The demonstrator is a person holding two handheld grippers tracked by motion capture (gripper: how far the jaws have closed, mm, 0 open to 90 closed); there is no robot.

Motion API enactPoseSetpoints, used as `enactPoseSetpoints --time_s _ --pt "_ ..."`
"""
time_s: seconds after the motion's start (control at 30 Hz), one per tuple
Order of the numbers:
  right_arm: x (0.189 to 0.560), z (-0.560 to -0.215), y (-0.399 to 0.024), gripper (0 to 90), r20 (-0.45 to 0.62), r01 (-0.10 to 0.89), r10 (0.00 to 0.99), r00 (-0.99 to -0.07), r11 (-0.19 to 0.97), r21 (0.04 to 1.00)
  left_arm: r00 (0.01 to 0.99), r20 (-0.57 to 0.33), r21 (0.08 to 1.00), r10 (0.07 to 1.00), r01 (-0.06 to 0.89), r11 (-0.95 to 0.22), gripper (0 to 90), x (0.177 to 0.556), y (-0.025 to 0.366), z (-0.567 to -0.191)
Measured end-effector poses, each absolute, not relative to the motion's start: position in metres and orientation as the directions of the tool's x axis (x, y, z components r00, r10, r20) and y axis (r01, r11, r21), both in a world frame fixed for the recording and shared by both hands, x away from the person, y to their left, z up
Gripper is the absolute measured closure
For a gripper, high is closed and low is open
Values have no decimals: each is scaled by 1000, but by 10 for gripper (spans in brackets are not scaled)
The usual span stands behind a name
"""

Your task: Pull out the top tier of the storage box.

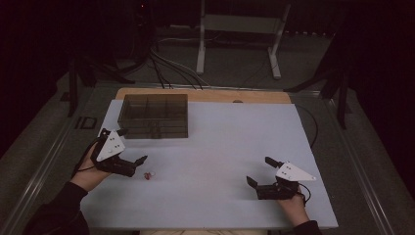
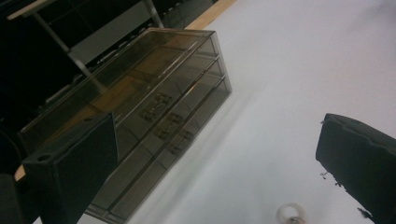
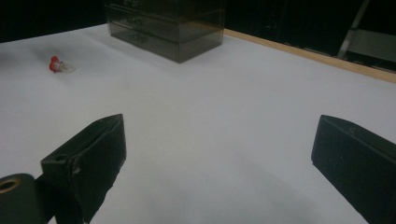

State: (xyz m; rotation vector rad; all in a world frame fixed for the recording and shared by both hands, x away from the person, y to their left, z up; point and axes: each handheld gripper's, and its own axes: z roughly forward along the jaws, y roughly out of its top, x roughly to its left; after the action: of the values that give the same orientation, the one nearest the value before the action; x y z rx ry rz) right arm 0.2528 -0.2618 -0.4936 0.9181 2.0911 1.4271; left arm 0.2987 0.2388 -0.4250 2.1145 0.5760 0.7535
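High view showed a white worktop point(image 1: 215, 147) with a smoked, see-through drawer organizer point(image 1: 154, 115) standing at its far left part, drawer fronts facing the person. The left gripper point(image 1: 132, 147) hovered just in front of the organizer's near-left corner, held in the person's left hand point(image 1: 90, 169), with its fingers spread apart and nothing between them. A small ring with a red top point(image 1: 149, 175) lay on the worktop just beside that gripper, toward the person and slightly to its right, not touched by either finger.

In the left gripper view the two black fingers point(image 2: 70, 168) stood wide open, the organizer point(image 2: 140, 112) tilted across the frame behind them, showing three drawers with small handles. The ring point(image 2: 290, 213) appeared blurred at the bottom edge, lying on the worktop between the fingers.

The right gripper point(image 1: 259, 171) sat at the near right part of the worktop, well apart from the ring and the organizer, held in the right hand point(image 1: 293, 205). In the right gripper view its fingers point(image 3: 91, 154) were likewise released and empty, with bare white worktop point(image 3: 210, 121) between them; the ring point(image 3: 60, 66) lay far off at upper left, and the organizer point(image 3: 166, 28) stood beyond it.
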Motion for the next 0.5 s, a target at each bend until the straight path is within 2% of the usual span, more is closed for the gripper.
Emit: enactPoseSetpoints --time_s 0.5 --pt "253 -494 -262 30 11 277 732 -681 244 930 695 446 708 564 112 -698 0 311 228 -426"
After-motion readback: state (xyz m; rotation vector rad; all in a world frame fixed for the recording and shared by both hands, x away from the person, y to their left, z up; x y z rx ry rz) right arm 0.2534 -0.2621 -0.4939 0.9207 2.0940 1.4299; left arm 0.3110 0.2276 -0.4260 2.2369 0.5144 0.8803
